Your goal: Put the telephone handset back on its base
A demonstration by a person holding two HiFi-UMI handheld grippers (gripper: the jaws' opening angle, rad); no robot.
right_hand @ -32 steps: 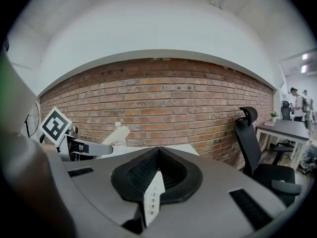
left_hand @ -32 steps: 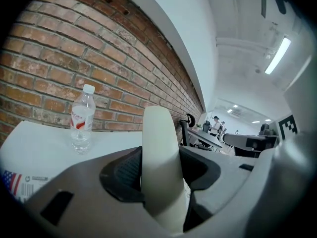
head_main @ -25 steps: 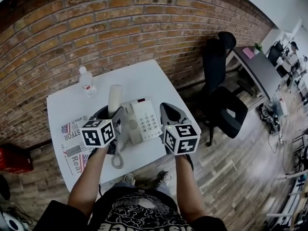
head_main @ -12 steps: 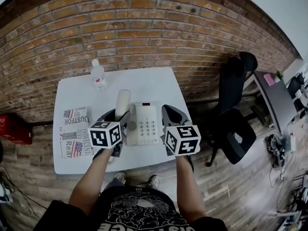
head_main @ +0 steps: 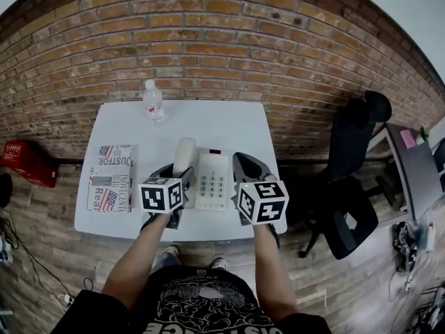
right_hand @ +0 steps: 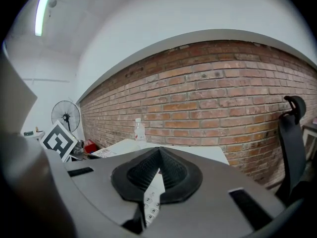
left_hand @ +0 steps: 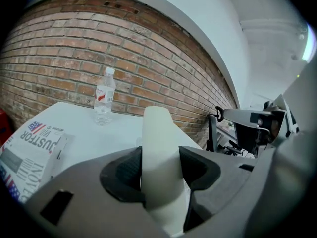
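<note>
The cream telephone handset (head_main: 185,157) is clamped between the jaws of my left gripper (head_main: 181,178) and sticks out past them toward the brick wall. It hangs over the left part of the white phone base (head_main: 213,179), which sits on the white table (head_main: 208,120). In the left gripper view the handset (left_hand: 157,128) fills the gap of the left gripper (left_hand: 161,158). My right gripper (head_main: 241,161) hovers at the base's right edge, shut and holding nothing. In the right gripper view, the right gripper (right_hand: 159,153) has its pads meeting, with the keypad (right_hand: 154,198) below.
A water bottle (head_main: 153,103) stands at the table's far edge near the brick wall. A folded newspaper (head_main: 110,178) lies at the table's left. A black office chair (head_main: 354,179) stands to the right, a red box (head_main: 24,162) on the floor to the left.
The head view has swung, so table and phone now sit square in the frame. The handset stays in the left gripper and has come nearer the base's left side. The right gripper stays shut.
</note>
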